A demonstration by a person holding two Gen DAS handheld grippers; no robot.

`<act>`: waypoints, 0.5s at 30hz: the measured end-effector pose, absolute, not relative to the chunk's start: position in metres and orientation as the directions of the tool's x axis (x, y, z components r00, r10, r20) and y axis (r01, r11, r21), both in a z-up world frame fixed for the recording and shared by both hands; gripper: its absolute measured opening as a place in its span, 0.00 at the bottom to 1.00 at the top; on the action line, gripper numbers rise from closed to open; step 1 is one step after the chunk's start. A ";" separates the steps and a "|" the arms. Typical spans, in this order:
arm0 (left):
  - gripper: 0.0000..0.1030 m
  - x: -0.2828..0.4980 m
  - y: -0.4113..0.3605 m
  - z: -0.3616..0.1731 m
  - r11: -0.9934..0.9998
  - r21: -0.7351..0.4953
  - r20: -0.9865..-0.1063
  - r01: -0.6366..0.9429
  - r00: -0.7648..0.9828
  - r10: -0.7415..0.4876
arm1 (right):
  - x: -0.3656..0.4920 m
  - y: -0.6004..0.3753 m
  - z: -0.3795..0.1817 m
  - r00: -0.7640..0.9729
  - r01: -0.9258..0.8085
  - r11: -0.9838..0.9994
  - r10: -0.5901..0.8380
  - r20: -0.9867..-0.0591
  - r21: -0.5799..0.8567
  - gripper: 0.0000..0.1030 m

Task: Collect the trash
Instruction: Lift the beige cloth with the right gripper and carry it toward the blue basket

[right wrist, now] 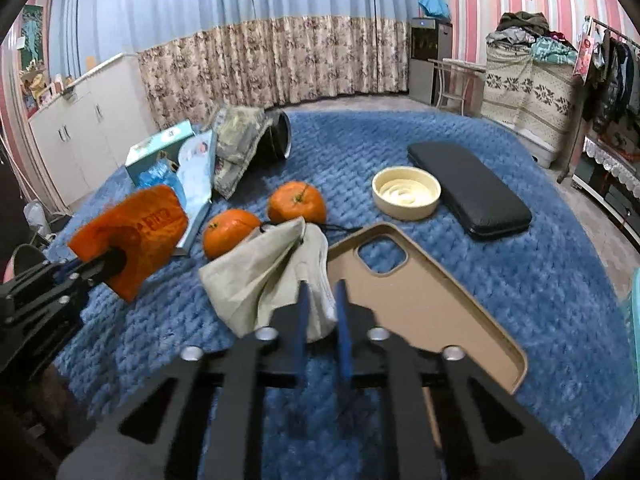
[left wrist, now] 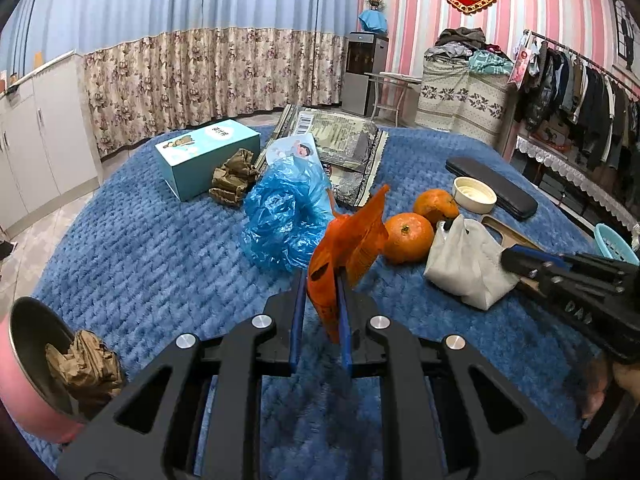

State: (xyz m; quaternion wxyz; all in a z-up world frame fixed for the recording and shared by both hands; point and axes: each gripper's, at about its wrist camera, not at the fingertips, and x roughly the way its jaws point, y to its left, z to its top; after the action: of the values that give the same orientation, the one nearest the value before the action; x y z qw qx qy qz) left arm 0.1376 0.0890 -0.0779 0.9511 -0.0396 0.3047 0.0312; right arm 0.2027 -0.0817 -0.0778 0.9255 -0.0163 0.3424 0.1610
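My left gripper (left wrist: 322,280) is shut on an orange snack wrapper (left wrist: 348,240) and holds it above the blue blanket; the wrapper also shows in the right wrist view (right wrist: 136,232). My right gripper (right wrist: 322,292) is shut on a grey-white cloth pouch (right wrist: 260,280), which also shows in the left wrist view (left wrist: 464,264). A pink pot (left wrist: 24,372) at the lower left holds crumpled brown paper (left wrist: 84,364). More crumpled brown paper (left wrist: 234,180) and a blue plastic bag (left wrist: 284,212) lie further back.
Two oranges (right wrist: 230,230) (right wrist: 296,202) lie beside the pouch. A tan phone case (right wrist: 420,300), a cream bowl (right wrist: 406,192) and a black case (right wrist: 468,190) lie to the right. A teal box (left wrist: 208,156) and grey packaging (left wrist: 344,140) lie behind.
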 end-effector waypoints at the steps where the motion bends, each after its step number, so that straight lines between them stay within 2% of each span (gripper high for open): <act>1: 0.13 0.137 0.088 -0.077 0.995 -0.050 -0.578 -0.085 0.815 0.040 | 0.200 -0.086 -0.075 0.720 -0.309 0.947 0.292 -0.629 0.087 0.07; 6: 0.13 0.131 0.084 -0.069 0.995 -0.041 -0.550 -0.086 0.833 0.049 | 0.188 -0.109 -0.057 0.750 -0.303 0.946 0.310 -0.584 0.114 0.04; 12: 0.12 0.129 0.079 -0.064 0.995 -0.047 -0.561 -0.086 0.827 0.045 | 0.176 -0.139 -0.044 0.779 -0.266 0.953 0.299 -0.550 0.142 0.02; 15: 0.12 0.123 0.070 -0.047 0.997 -0.049 -0.527 -0.060 0.850 0.026 | 0.168 -0.162 -0.030 0.805 -0.238 0.958 0.288 -0.519 0.162 0.02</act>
State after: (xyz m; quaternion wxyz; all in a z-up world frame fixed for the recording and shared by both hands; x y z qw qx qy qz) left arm 0.1229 0.0703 -0.0474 0.9611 -0.0317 0.2733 0.0224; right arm 0.1675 -0.1617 -0.0299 0.9489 0.0445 0.2800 0.1385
